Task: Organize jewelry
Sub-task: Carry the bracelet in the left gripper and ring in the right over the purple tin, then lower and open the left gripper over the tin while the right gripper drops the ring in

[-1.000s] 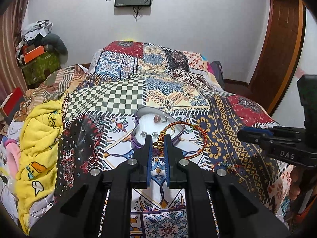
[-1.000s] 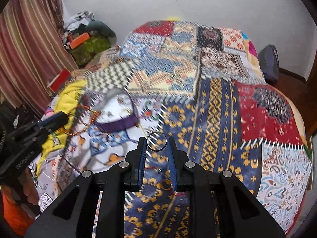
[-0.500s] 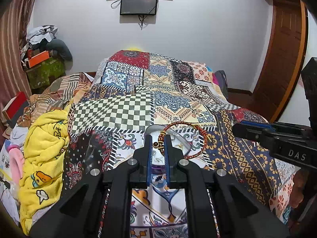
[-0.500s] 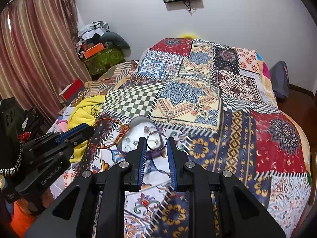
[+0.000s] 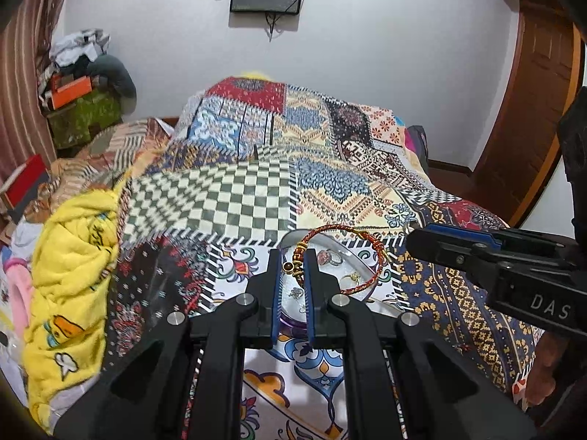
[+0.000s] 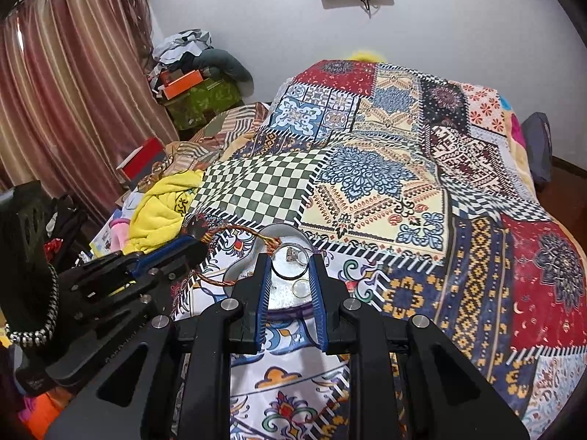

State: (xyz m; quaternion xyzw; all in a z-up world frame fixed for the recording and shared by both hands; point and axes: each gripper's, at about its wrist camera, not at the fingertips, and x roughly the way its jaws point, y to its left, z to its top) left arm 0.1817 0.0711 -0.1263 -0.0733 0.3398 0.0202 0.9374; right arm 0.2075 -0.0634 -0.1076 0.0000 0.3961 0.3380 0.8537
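A white dish with a purple base (image 5: 354, 255) lies on the patchwork bedspread (image 5: 227, 198) and holds several small rings (image 5: 324, 256). My left gripper (image 5: 292, 262) hangs over the dish's near side, shut on the beaded end of a red-and-gold braided bracelet (image 5: 323, 231), whose loop stands over the dish. My right gripper (image 6: 291, 266) is above the same dish (image 6: 238, 271), shut on a thin silver ring (image 6: 290, 278). The right gripper (image 5: 412, 236) comes in from the right in the left wrist view. In the right wrist view the left gripper (image 6: 200, 245) and the bracelet (image 6: 234, 228) are at left.
A yellow blanket (image 5: 73, 256) is heaped at the bed's left edge, with a red box (image 6: 141, 157) and a pile of clutter (image 6: 194, 84) beyond. Striped curtains (image 6: 66, 91) hang at left, a wooden door (image 5: 532, 110) stands at right. A hand (image 5: 543, 370) shows low right.
Both grippers have closed in on the dish. The right one swung left from the blue-and-yellow patch to above the dish with its ring. The left one carried the bracelet forward over it.
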